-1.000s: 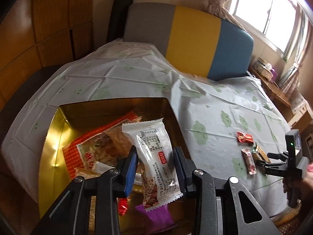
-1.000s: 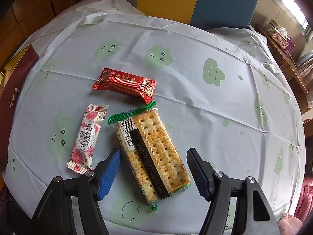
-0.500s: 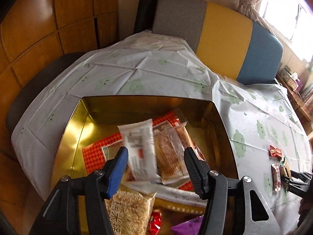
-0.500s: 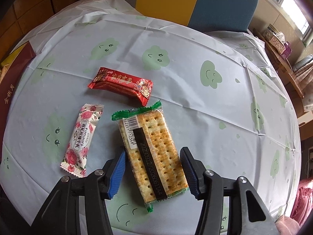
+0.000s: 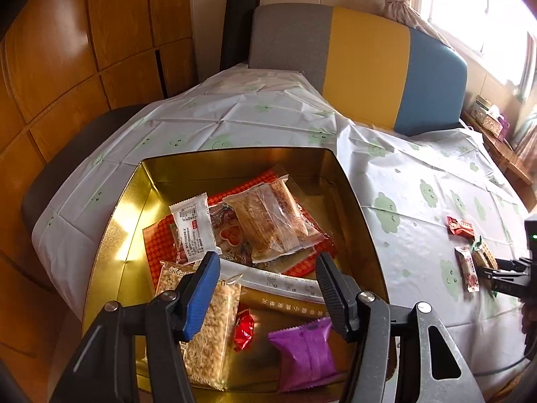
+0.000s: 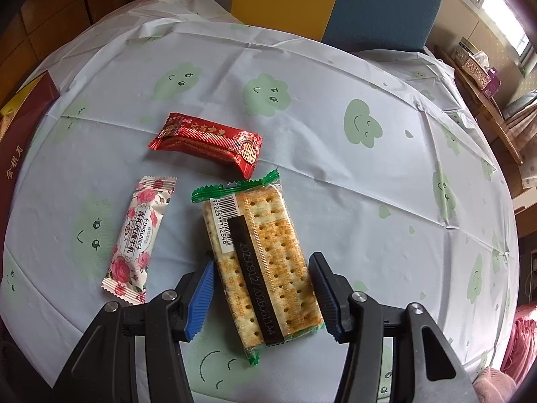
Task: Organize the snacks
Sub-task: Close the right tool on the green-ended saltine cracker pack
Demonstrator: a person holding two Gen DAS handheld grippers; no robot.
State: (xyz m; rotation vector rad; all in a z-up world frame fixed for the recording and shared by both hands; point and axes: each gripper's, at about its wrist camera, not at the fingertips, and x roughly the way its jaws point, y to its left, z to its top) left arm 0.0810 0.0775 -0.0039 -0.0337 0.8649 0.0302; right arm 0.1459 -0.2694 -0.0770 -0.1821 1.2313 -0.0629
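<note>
A table under a pale cloth (image 6: 335, 100) printed with green clouds stands before a grey, yellow and blue seat back (image 5: 362, 63). On the cloth lies a cracker pack (image 6: 261, 262), its near half between the pads of the right gripper (image 6: 263, 297), which press both long edges: clenched on it. Just beside it lie a rose-printed sweet (image 6: 139, 238) and a red bar (image 6: 208, 142). The left gripper (image 5: 268, 290) hangs released and empty above a gold tin (image 5: 110, 245) holding mixed snack packets.
</note>
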